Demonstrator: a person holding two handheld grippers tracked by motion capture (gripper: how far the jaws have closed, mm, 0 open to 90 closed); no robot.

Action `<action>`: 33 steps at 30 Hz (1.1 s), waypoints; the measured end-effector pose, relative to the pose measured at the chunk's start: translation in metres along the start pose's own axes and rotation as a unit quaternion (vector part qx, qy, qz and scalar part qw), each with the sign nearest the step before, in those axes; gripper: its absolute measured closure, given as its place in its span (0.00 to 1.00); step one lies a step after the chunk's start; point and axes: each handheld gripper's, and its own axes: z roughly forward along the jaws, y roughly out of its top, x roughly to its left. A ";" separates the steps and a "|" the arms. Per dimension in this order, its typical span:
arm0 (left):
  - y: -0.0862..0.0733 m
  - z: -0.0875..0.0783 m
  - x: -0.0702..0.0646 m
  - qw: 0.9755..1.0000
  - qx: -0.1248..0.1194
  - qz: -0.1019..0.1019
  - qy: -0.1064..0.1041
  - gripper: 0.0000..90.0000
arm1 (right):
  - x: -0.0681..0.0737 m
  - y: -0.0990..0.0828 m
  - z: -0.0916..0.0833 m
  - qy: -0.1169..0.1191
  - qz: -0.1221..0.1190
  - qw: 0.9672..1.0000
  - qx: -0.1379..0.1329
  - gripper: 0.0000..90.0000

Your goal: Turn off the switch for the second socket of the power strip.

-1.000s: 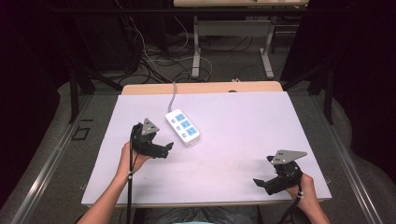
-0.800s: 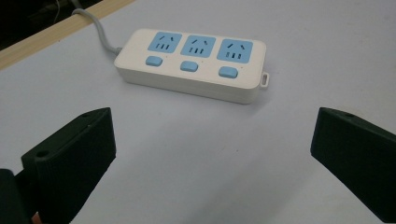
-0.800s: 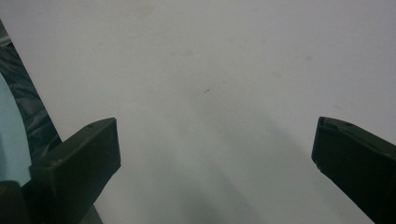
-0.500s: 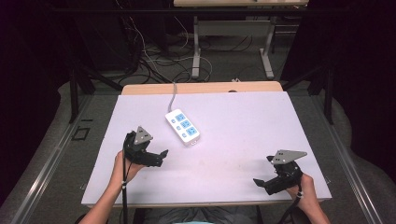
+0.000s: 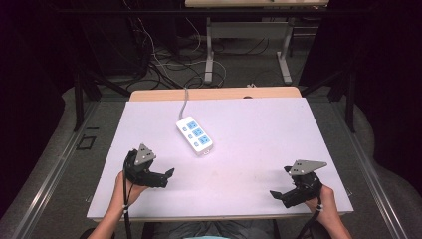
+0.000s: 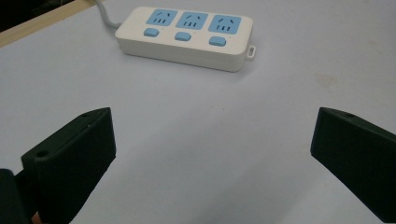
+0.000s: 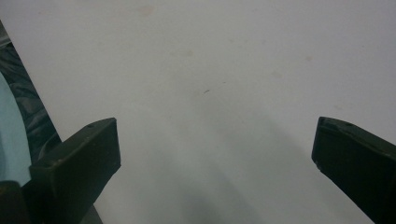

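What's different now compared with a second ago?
The left gripper has drawn back from beside the power strip toward the person's near edge of the table, jaws open and holding nothing. The power strip and the right gripper, also open, stayed where they were.

The right gripper (image 7: 212, 163), jaws spread wide, hangs over the white table (image 7: 224, 70).

Overhead view; two close table (image 5: 259, 124) views
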 end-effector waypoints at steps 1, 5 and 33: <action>-0.002 -0.002 0.000 1.000 0.001 0.004 0.001 0.00 | 0.000 0.000 0.000 -0.001 -0.001 1.000 0.000 0.01; -0.010 -0.009 -0.001 1.000 0.001 0.001 0.001 0.00 | 0.000 0.000 0.000 -0.001 -0.001 1.000 0.000 0.01; -0.050 -0.034 -0.010 1.000 0.004 0.009 -0.002 0.00 | 0.001 0.000 0.000 -0.003 0.001 1.000 0.000 0.01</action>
